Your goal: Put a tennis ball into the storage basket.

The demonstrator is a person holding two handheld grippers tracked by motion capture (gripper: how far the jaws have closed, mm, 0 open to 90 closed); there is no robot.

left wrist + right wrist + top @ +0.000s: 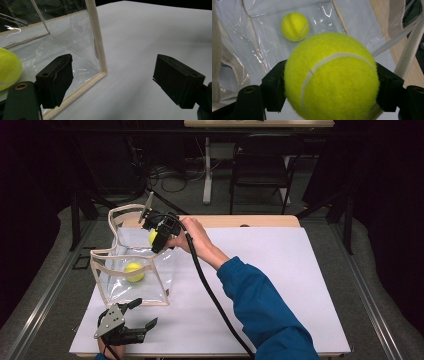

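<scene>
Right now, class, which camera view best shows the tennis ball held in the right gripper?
The right gripper view: the held tennis ball sits large between both jaws. The high view shows it small, partly hidden. The left gripper view shows another ball.

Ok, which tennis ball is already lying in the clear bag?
The free tennis ball on the clear bag's floor; the other ball is clamped in the right tongs above the opening.

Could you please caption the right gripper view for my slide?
Right tool holds a tennis ball above the clear bag, where a second ball lies.
</scene>
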